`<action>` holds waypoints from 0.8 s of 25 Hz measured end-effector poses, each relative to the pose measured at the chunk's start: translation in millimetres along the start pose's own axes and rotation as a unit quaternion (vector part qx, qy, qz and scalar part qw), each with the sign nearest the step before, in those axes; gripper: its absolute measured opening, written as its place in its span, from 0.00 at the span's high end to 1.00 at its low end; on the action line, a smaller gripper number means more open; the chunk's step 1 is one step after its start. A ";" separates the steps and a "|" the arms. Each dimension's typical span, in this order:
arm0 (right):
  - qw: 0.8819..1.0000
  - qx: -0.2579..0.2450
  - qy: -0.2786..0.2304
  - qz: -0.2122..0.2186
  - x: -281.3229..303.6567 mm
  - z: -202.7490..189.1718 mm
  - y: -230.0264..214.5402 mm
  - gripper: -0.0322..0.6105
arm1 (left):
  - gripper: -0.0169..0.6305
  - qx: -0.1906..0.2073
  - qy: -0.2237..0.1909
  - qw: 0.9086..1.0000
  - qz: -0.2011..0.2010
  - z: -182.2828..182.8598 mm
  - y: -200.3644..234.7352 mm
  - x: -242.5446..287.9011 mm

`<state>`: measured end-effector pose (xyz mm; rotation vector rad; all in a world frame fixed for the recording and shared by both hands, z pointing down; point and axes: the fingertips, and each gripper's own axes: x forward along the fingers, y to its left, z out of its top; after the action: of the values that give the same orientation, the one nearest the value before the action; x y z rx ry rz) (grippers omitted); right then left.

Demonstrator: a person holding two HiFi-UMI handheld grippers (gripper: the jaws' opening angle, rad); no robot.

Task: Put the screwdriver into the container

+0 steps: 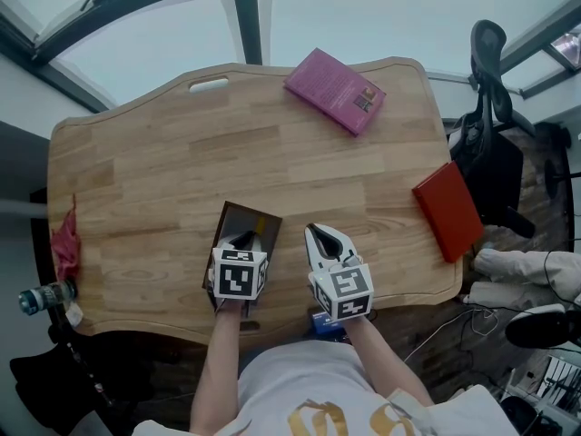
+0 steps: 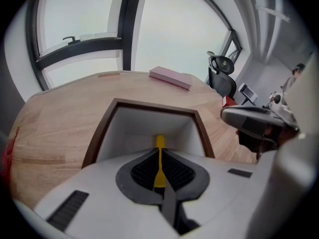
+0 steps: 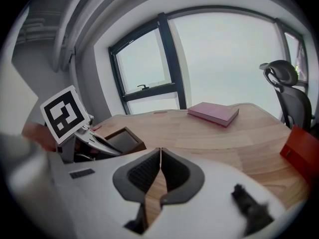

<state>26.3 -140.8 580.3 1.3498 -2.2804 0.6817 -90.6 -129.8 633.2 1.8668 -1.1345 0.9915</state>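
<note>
Left grey hand-held gripper: ribbed black pads clamped on slim yellow screwdriver, end held above rectangular brown-rimmed, pale-walled container. Right grey hand-held gripper: jaws pressed together, nothing held, positioned just beside container. Pale wood-plank table, corners rounded. Flat red book at right edge; pink book at far edge.

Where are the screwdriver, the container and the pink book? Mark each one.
screwdriver (image 2: 159, 172): left gripper view, yellow part clamped between the jaws.
container (image 2: 152, 106): left gripper view, its far brown rim.
pink book (image 1: 334, 90): head view, middle of its cover.
</note>
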 end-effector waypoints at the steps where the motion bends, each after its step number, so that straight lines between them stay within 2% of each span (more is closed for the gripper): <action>1: 1.000 -0.001 -0.001 0.000 -0.8 0.8 -0.3 0.90 | 0.93 0.001 -0.004 1.000 -0.004 1.2 -1.7 -1.4; 9: 1.000 -0.012 -0.009 0.014 -9.5 9.4 8.9 0.90 | 0.94 0.001 -0.046 0.999 -0.009 9.0 -7.6 -18.8; 13: 1.000 -0.019 -0.014 0.018 -16.4 11.8 13.6 0.90 | 0.95 0.004 -0.069 0.998 0.002 10.5 -8.0 -30.9; 20: 0.999 -0.028 -0.031 0.020 -31.8 17.6 22.9 0.90 | 0.95 -0.012 -0.120 0.993 0.008 12.7 -9.1 -57.7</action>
<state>18.7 -119.8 543.6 1.3196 -2.3637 0.5922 -97.4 -116.9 575.2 1.9998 -1.2956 0.7713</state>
